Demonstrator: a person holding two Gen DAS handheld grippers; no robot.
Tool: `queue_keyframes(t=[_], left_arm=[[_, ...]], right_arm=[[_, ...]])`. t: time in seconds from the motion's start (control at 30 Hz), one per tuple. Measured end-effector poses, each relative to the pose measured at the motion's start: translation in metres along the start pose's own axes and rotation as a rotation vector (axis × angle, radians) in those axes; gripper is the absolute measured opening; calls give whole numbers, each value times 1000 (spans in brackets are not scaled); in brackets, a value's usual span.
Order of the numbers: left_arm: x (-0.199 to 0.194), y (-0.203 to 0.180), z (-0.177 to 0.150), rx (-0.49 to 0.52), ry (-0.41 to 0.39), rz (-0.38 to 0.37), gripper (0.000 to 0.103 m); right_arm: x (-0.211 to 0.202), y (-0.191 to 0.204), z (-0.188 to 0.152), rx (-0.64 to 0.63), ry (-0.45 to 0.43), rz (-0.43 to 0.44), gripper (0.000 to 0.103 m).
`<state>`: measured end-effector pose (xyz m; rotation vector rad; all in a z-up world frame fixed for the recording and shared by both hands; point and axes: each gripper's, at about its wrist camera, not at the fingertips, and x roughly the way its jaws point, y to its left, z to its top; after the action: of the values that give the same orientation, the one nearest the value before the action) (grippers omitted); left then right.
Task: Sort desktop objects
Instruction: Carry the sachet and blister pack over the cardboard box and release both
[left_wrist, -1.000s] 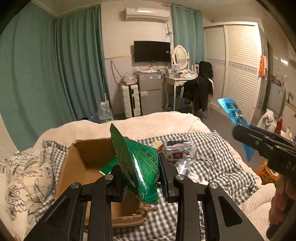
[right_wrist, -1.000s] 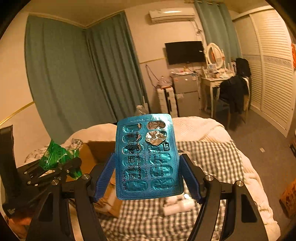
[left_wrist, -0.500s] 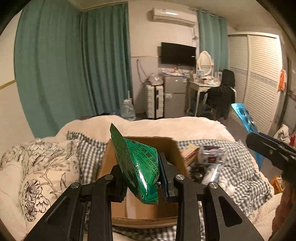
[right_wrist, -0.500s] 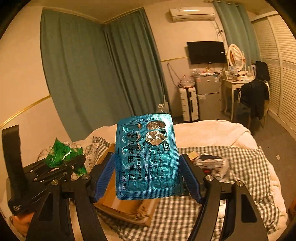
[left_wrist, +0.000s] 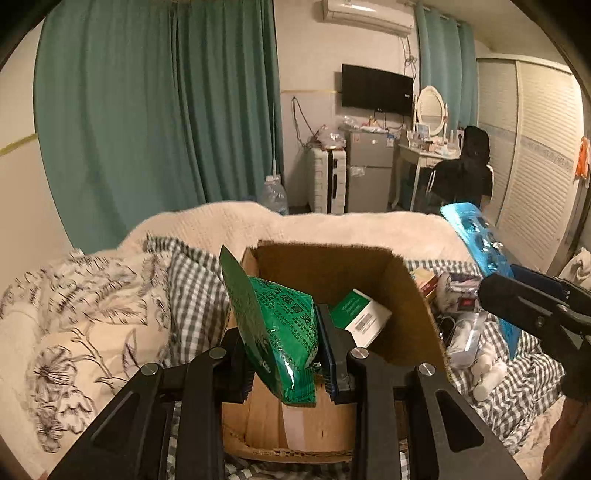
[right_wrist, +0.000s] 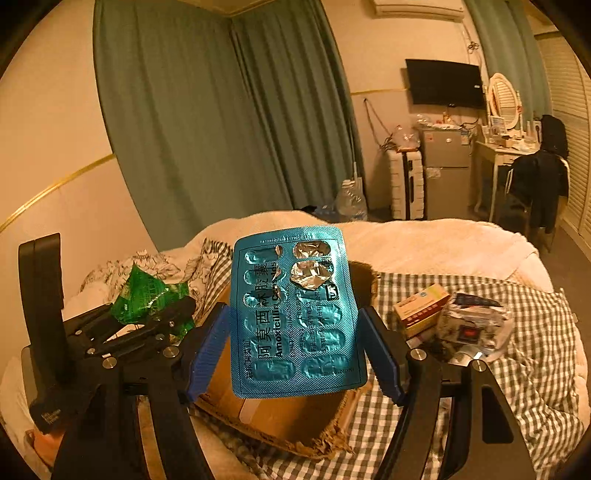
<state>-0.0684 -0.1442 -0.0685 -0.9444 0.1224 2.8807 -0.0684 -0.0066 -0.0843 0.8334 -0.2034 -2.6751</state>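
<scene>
My left gripper (left_wrist: 282, 354) is shut on a green foil sachet (left_wrist: 275, 325), held over the near edge of an open cardboard box (left_wrist: 413, 295) on the bed. A green-and-white medicine box (left_wrist: 360, 314) lies inside it. My right gripper (right_wrist: 295, 350) is shut on a blue blister pack of capsules (right_wrist: 295, 314), held upright above the same box (right_wrist: 288, 417). In the right wrist view the left gripper (right_wrist: 147, 328) with the sachet (right_wrist: 147, 295) is at the left. In the left wrist view the right gripper (left_wrist: 535, 314) and blister pack (left_wrist: 480, 240) are at the right.
On the checked blanket (right_wrist: 535, 369) right of the box lie an orange-and-white medicine box (right_wrist: 421, 306), a clear bag of small items (right_wrist: 472, 328) and white bottles (left_wrist: 487, 373). A floral pillow (left_wrist: 74, 314) lies left of the box. Curtains, a fridge and a dressing table stand behind.
Both grippers have moved left toward the cardboard box, each keeping its hold. The box now sits straight ahead of both cameras and looks closer.
</scene>
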Motion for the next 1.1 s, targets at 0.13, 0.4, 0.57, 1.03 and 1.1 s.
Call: queue_keyframes(t=[0.13, 0.4, 0.57, 1.03, 1.1], left_arm=[[26, 10, -9, -21, 54, 0, 29], [72, 18, -31, -26, 155, -3, 29], [88, 22, -41, -42, 204, -17, 29], [79, 16, -36, -53, 190, 7, 50], [72, 12, -32, -53, 177, 2, 54]], right_arm=[[28, 1, -7, -3, 40, 19, 70], [82, -4, -28, -3, 127, 44, 70], [101, -7, -42, -9, 164, 36, 70], [82, -17, -32, 5, 113, 11, 78], [72, -19, -26, 10, 96, 12, 78]])
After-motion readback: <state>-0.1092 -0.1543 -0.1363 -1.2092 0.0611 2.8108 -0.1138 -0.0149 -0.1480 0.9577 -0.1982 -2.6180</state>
